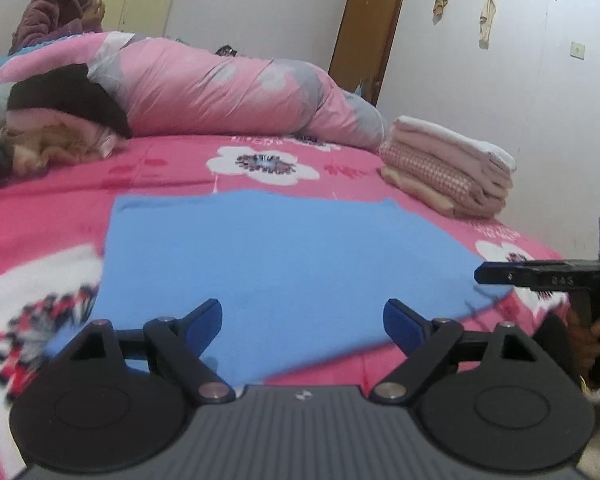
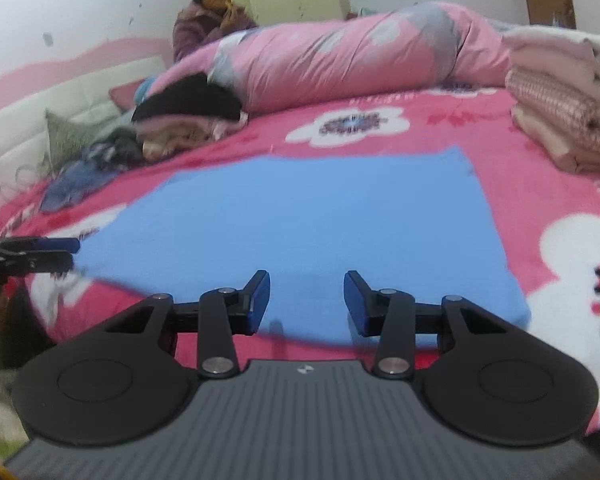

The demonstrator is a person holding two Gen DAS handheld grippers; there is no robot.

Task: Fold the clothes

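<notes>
1. The blue cloth point(image 1: 276, 264) is lying flat on the bed point(image 1: 172, 168).
2. The left gripper point(image 1: 302, 320) is gaping wide, holding nothing.
3. The right gripper point(image 2: 306, 300) is standing part open, gripping nothing.

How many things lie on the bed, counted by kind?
Blue cloth, spread flat: 1
Stack of folded clothes: 1
Heap of unfolded clothes: 1
Rolled pink quilt: 1
Total: 4
</notes>
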